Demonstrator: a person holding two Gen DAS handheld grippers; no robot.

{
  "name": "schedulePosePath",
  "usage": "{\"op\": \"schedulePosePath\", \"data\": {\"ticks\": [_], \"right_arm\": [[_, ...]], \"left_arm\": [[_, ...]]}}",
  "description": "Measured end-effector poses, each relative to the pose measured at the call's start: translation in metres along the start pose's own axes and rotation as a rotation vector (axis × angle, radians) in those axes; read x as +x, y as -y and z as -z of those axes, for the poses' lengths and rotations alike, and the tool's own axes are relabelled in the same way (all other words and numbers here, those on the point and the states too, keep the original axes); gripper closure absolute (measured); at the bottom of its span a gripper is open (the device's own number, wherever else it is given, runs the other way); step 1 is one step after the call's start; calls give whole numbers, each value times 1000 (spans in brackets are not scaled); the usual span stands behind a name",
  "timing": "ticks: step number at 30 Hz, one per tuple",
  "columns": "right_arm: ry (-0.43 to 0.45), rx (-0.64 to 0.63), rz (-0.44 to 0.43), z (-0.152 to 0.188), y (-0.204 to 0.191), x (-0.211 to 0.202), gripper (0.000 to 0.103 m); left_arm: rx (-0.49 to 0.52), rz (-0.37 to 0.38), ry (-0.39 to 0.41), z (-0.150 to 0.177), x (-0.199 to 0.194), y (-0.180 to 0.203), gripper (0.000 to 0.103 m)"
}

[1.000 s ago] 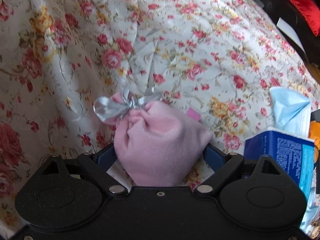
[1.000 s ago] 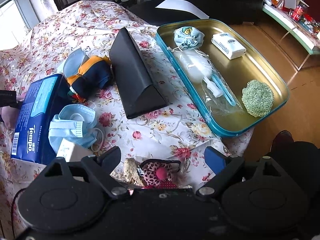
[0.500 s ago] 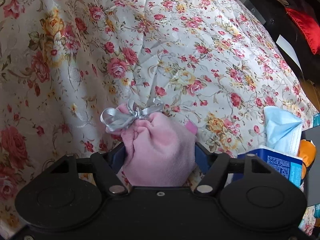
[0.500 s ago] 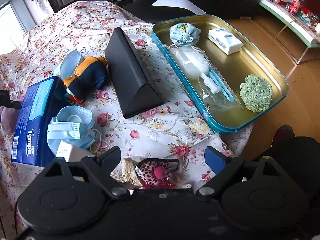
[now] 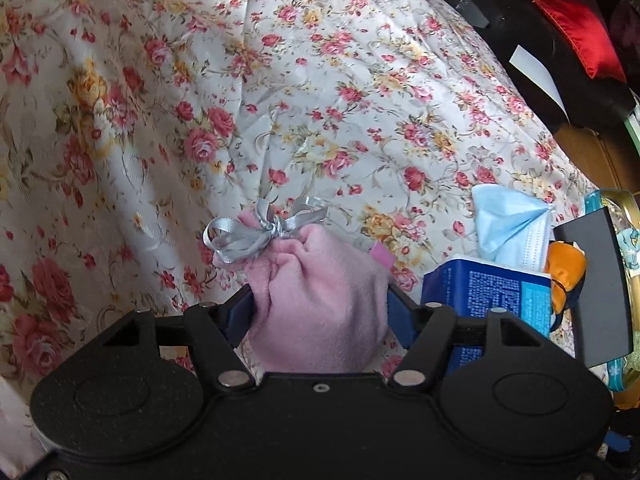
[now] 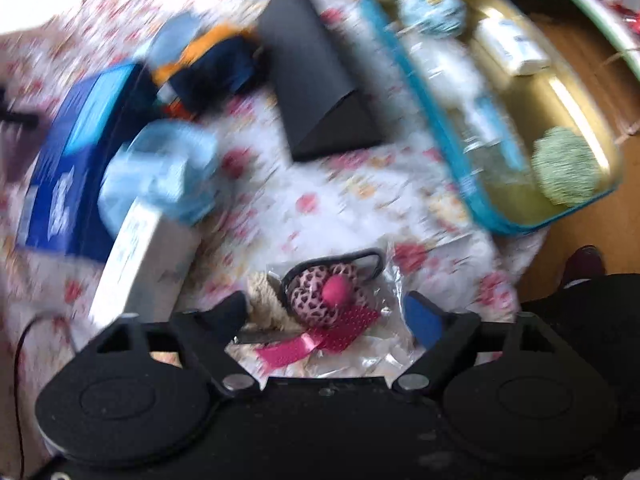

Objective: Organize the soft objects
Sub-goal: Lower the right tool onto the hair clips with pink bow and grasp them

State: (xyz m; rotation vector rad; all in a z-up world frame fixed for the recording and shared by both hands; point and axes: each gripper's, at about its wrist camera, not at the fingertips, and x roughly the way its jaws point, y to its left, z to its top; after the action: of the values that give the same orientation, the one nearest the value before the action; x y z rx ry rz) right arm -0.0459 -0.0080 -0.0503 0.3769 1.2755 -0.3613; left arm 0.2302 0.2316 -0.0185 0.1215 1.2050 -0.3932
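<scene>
My left gripper (image 5: 318,308) is shut on a pink fleece pouch (image 5: 320,308) tied with a silver ribbon (image 5: 256,232), held just above the floral cloth (image 5: 280,100). My right gripper (image 6: 334,312) is open, its fingers either side of a pink leopard-print item in a clear packet (image 6: 332,296) lying on the cloth. The right wrist view is blurred by motion. A gold tray with a teal rim (image 6: 576,92) at the right holds a green sponge ball (image 6: 568,170), a white pack (image 6: 516,50), a blue patterned pouch (image 6: 434,10) and a clear bag.
A blue tissue pack (image 6: 76,156), light blue face masks (image 6: 160,172), a white box (image 6: 140,268), an orange and navy cloth bundle (image 6: 212,68) and a black triangular case (image 6: 320,76) lie on the cloth. The table edge and wooden floor are at the right.
My left gripper closed on the pink pouch and lifted it, turning right. My right gripper moved forward and down over the leopard-print packet, still open.
</scene>
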Motion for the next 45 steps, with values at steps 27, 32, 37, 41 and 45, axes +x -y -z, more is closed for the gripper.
{"op": "schedulePosePath", "data": {"ticks": [27, 32, 37, 41, 45], "right_arm": [[-185, 283, -220, 11, 15, -5, 26], [-63, 197, -142, -17, 0, 6, 42], [5, 198, -126, -32, 2, -4, 43], [16, 239, -102, -29, 14, -11, 38], [12, 301, -99, -21, 30, -19, 35]], "left_arm": [[101, -39, 60, 1, -10, 16, 40], [109, -37, 58, 2, -9, 18, 40], [115, -36, 61, 3, -10, 18, 40], [118, -35, 64, 3, -11, 20, 40], [126, -34, 69, 4, -12, 21, 40]]}}
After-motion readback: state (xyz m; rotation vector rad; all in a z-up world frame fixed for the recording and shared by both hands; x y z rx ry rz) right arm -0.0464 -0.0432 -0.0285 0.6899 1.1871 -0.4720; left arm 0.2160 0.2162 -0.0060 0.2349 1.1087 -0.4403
